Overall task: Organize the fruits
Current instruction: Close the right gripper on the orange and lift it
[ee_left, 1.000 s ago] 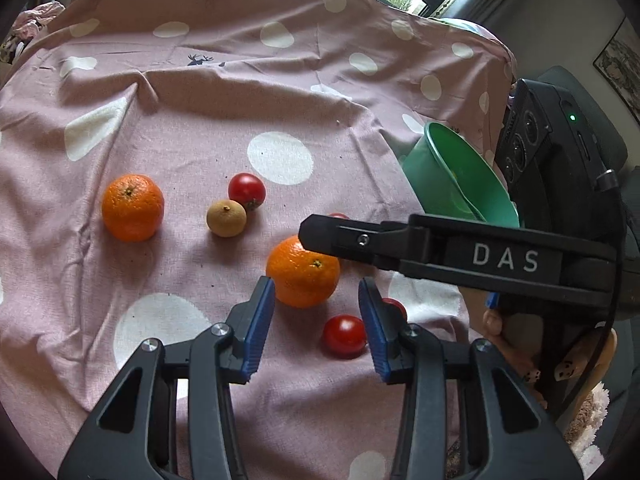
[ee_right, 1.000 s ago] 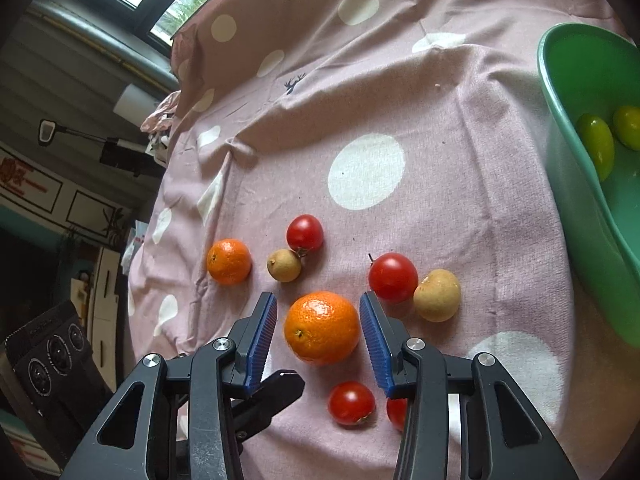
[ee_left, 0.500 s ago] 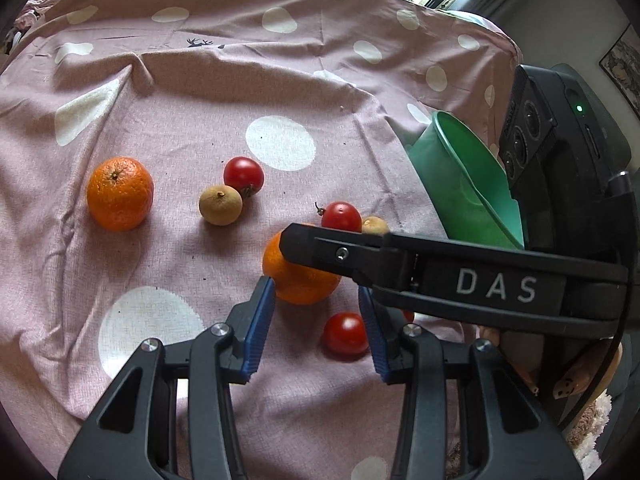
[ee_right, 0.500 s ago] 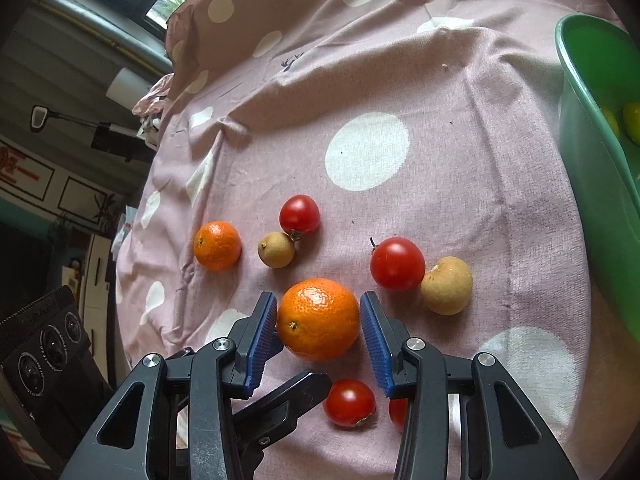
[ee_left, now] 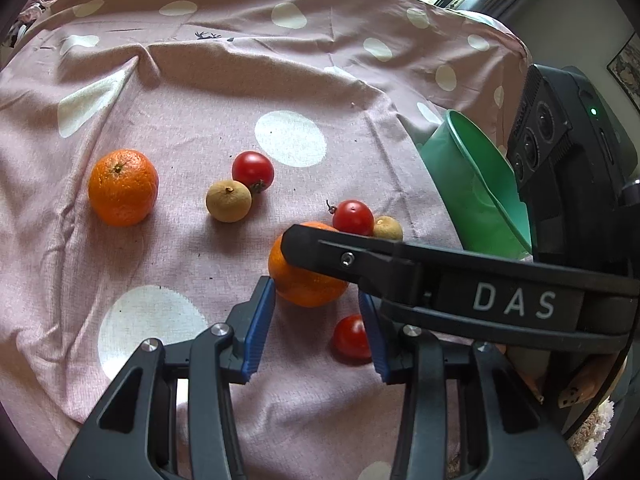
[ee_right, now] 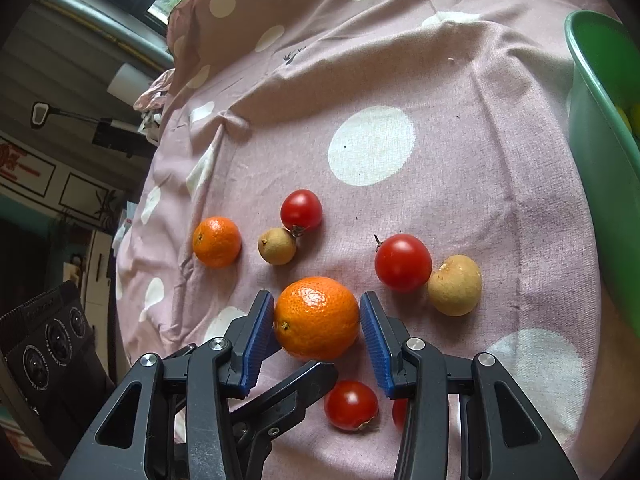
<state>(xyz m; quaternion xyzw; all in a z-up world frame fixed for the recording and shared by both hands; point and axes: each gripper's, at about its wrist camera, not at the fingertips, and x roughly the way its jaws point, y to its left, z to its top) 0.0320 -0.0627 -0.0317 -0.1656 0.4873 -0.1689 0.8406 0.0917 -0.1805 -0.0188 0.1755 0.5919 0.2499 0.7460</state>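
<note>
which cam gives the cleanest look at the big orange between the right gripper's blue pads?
Right wrist view: the large round orange sits whole and unobstructed between the open right gripper pads. In the left wrist view, the same orange is partly covered by the right gripper's black finger crossing over it.

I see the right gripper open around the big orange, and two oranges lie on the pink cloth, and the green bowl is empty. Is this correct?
Not quite. The green bowl is not empty: the right wrist view shows yellow-green fruit inside, by its rim. The rest holds: the right gripper is open around the big orange, and a second orange lies on the pink cloth.
</note>
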